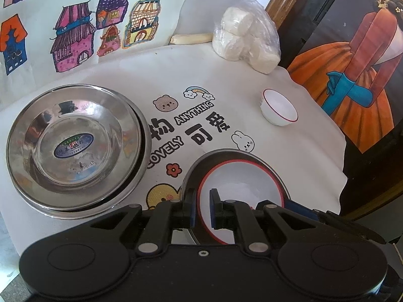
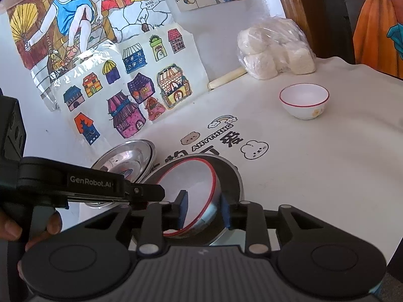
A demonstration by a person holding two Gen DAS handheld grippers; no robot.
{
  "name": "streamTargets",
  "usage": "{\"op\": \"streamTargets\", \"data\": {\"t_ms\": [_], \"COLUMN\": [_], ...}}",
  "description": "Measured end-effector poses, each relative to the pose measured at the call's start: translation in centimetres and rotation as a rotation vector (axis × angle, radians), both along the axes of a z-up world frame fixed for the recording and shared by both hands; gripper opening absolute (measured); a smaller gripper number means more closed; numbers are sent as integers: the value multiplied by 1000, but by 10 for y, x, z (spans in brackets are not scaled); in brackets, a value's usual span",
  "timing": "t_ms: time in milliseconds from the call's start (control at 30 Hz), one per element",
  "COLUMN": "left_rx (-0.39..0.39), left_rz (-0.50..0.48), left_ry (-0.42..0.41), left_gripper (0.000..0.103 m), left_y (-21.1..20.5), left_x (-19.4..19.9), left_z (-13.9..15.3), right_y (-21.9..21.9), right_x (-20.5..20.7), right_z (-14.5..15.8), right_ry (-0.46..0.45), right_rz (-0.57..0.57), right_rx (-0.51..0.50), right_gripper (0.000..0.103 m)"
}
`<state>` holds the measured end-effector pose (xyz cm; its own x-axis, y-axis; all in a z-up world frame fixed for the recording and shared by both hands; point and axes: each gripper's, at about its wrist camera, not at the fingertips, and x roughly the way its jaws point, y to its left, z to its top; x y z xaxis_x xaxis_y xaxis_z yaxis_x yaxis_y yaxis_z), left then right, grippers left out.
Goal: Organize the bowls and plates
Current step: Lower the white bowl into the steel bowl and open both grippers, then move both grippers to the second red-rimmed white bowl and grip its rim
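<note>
The left gripper [image 1: 202, 207] is clamped on the near rim of a white bowl [image 1: 241, 186] with a thin red edge, which sits inside a steel bowl [image 2: 231, 173] on the printed white cloth [image 1: 226, 80]. The right gripper [image 2: 204, 210] straddles the same bowl's wall, its blue pads slightly apart from it. Left of this lie stacked steel plates [image 1: 73, 141]; a second small red-rimmed bowl [image 1: 279, 110] stands apart, farther back

"ANYTHING", "LOVELY" on tablecloth [image 1: 226, 80]; "GenRobot.AI" on left tongs [image 2: 151, 191].
</note>
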<state>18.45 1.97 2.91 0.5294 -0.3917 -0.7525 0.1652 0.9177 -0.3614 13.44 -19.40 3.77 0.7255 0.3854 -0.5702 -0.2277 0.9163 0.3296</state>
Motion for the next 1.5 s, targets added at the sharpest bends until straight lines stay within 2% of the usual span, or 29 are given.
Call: {"op": "streamTargets", "data": {"t_ms": [200, 367, 467, 533, 633, 700, 800, 900, 1000, 1100, 1300, 1500], "left_rx": [-6, -5, -6, -7, -5, -1, 5, 4, 8, 15, 53, 98], "left_rz": [-4, -1, 2, 6, 20, 33, 49, 59, 77, 82, 70, 41], "left_ry": [-14, -35, -46, -55, -73, -91, -120, -138, -141, -133, -120, -127], "left_gripper": [17, 20, 25, 32, 53, 73, 87, 97, 102, 102, 102, 102], "left_y": [0, -3, -4, -5, -8, -10, -13, -16, -19, -24, -40, -68], "left_x": [-1, 1, 4, 5, 6, 8, 10, 13, 17, 23, 40, 68], "left_z": [5, 12, 17, 19, 23, 25, 30, 33, 33, 33, 32, 34], "right_y": [-4, -10, -13, -17, -23, -27, -32, -36, -42, -48, -66, -103], "right_x": [-2, -3, -4, -4, -3, -2, -1, 2, 5, 8, 19, 39], "right_z": [3, 6, 7, 8, 8, 8, 7, 6, 4, 2, -7, -14], "right_ry": [-32, -51, -67, -77, -80, -83, -84, -80, -79, -79, -71, -80], "right_rz": [-3, -5, -20, -34, -49, -63, -77, -89, -102, -120, -161, -269], "right_rx": [13, 34, 32, 31, 42, 47, 56, 57, 68, 80, 100, 118], "right_gripper": [45, 49, 58, 60, 64, 72, 84, 91, 98, 102, 103, 103]}}
